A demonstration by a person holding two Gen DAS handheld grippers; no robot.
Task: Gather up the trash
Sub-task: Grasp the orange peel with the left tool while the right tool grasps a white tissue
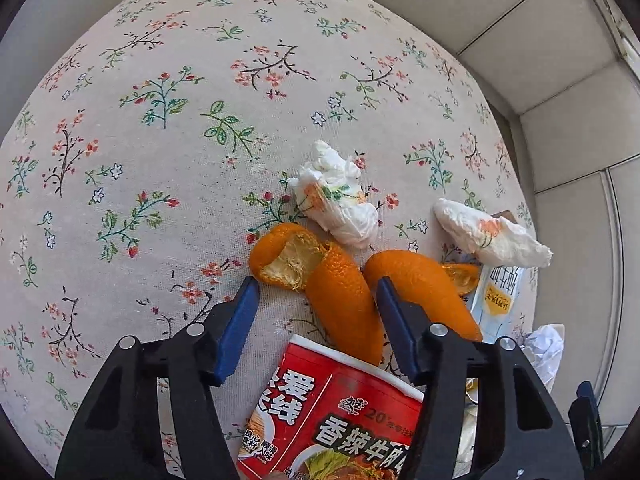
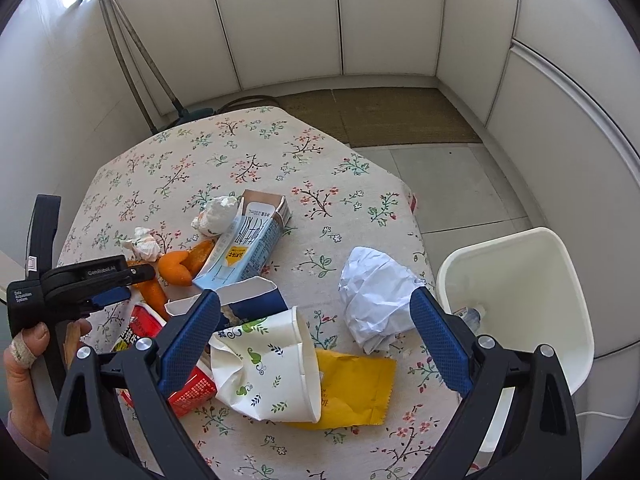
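Here the left gripper (image 1: 316, 292) is wide open, with an orange peel (image 1: 336, 292) lying on the table (image 1: 160, 140) between its fingers, not held. The right gripper (image 2: 316, 320) is wide open too and holds nothing. Below it lie a paper cup (image 2: 272, 364), a yellow packet (image 2: 356, 388) and a paper ball (image 2: 376, 296). The white bin (image 2: 520, 292) stands beside the table.
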